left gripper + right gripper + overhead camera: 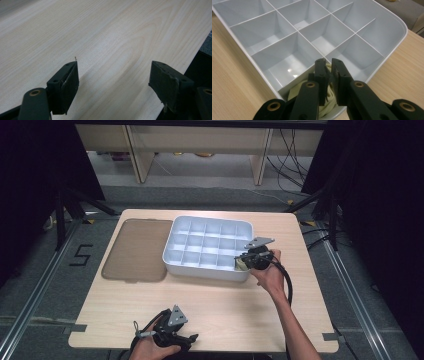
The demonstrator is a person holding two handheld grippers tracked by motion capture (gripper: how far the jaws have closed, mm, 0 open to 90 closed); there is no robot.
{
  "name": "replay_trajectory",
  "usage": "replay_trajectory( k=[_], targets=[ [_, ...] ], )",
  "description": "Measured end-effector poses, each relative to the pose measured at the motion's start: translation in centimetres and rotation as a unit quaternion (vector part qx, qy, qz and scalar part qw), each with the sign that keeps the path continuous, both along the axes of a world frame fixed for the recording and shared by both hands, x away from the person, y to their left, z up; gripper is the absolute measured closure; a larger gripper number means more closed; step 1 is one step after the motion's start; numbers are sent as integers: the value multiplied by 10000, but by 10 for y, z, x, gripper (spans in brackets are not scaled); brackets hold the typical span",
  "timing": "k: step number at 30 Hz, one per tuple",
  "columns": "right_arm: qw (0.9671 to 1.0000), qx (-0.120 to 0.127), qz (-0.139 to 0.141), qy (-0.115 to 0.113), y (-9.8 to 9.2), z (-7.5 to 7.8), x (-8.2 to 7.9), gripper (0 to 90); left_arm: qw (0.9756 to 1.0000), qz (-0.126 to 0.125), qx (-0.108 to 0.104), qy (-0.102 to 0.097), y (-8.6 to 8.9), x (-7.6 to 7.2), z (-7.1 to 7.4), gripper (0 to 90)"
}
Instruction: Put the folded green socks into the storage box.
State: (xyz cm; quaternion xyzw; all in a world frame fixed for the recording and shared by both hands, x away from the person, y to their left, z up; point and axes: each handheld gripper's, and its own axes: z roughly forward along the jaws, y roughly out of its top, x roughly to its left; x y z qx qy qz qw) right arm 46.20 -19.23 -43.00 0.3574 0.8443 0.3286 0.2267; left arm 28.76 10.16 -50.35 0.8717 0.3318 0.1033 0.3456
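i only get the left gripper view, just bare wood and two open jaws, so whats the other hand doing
Observer: The right gripper is at the near right corner of a white divided tray, over its corner compartment.
Operator: is it holding something
Observer: Yes. In the right gripper view its jaws stand nearly closed on a pale yellowish strip that lies folded in that compartment.
Operator: anything else in the tray
Observer: The other compartments that I can see look empty.
Operator: wheres the lid
Observer: A smoky translucent lid lies flat on the table, just left of the tray.
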Motion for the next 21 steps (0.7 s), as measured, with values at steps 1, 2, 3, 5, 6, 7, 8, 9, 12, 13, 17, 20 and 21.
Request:
replay_trajectory(
  k=[1,2,3,5,6,7,8,9,12,13,17,20,21],
  targets=[
    [9999,69,-71,70,0,1,-2,827,10000,30,-36,44,0,0,0,235],
    [9999,125,-50,27,-1,1,-2,825,10000,42,-41,49,0,0,-1,235],
    [9999,141,-59,21,-2,2,-2,823,10000,-11,-2,3,0,0,0,235],
    [9999,156,-26,-1,-4,3,-4,819,10000,-7,-4,2,0,0,0,235],
    [9998,205,-65,28,-3,4,-6,818,10000,6,39,-15,1,0,0,235],
    [9998,195,-12,-31,-4,4,-6,815,10000,11,38,-6,1,0,0,235],
    [9998,198,39,-72,-5,5,-6,813,10000,13,37,-8,1,0,0,235],
    [9997,222,24,-60,-5,6,-7,811,10000,-5,51,-31,1,1,0,235],
    [9993,298,92,-213,-7,6,-8,800,10000,52,-57,54,0,0,0,235],
    [9993,347,12,-165,-7,7,-10,797,10000,73,-39,27,1,0,0,235],
    [9987,436,83,-253,-9,8,-12,784,10000,30,-21,4,1,1,0,235],
    [9985,474,60,-259,-10,9,-15,774,10000,2,-4,-6,2,1,0,235],
    [9985,491,78,-241,-10,10,-15,770,10000,36,-18,7,2,1,0,235]
  ],
)
